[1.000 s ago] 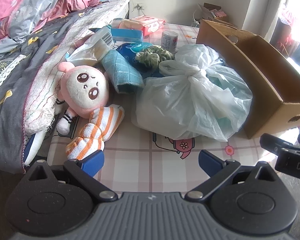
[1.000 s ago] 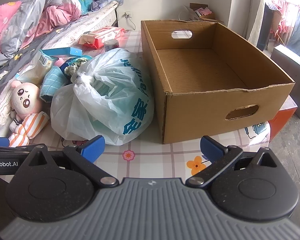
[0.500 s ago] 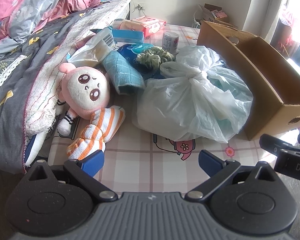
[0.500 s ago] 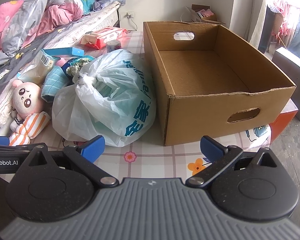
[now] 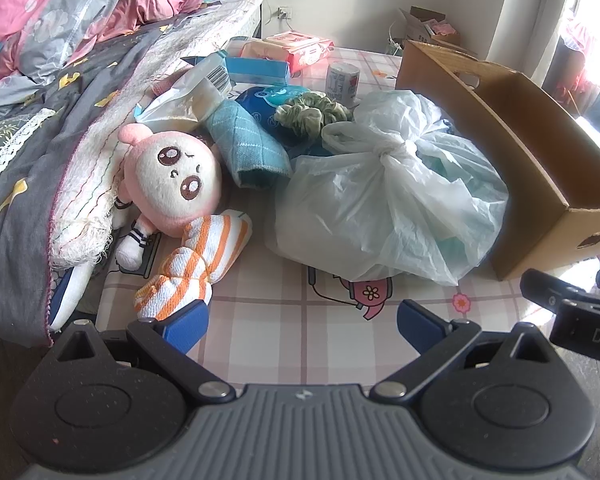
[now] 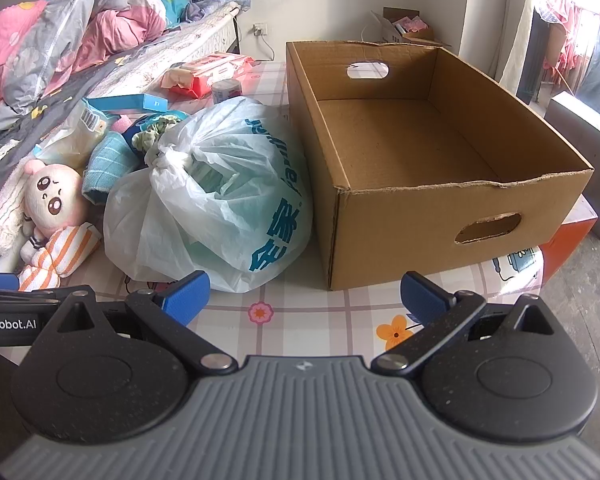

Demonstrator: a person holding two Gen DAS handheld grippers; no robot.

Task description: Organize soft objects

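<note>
A knotted white plastic bag [image 5: 384, 196] [image 6: 216, 200] lies on the checked tablecloth beside an empty cardboard box [image 6: 428, 168] [image 5: 512, 136]. Left of the bag lie a pink plush doll [image 5: 168, 184] [image 6: 54, 196], an orange-striped cloth [image 5: 196, 260] [image 6: 60, 256], a folded teal towel [image 5: 248, 148] [image 6: 104, 164] and a green scrunchie [image 5: 308, 112]. My left gripper [image 5: 302, 322] is open low over the table's near edge, empty, with its left pad close to the striped cloth. My right gripper [image 6: 304, 292] is open and empty, facing the gap between bag and box.
A bed with rumpled quilts [image 5: 60, 60] borders the table on the left. At the back lie a blue box [image 5: 256, 68], a pink wipes pack [image 5: 300, 46], a small can [image 5: 342, 80] and a white packet [image 5: 196, 92]. An orange box [image 6: 572, 236] sits past the carton.
Both grippers have eased slightly forward toward the pile; the objects look a little nearer. Nothing was taken hold of and both stay open.
</note>
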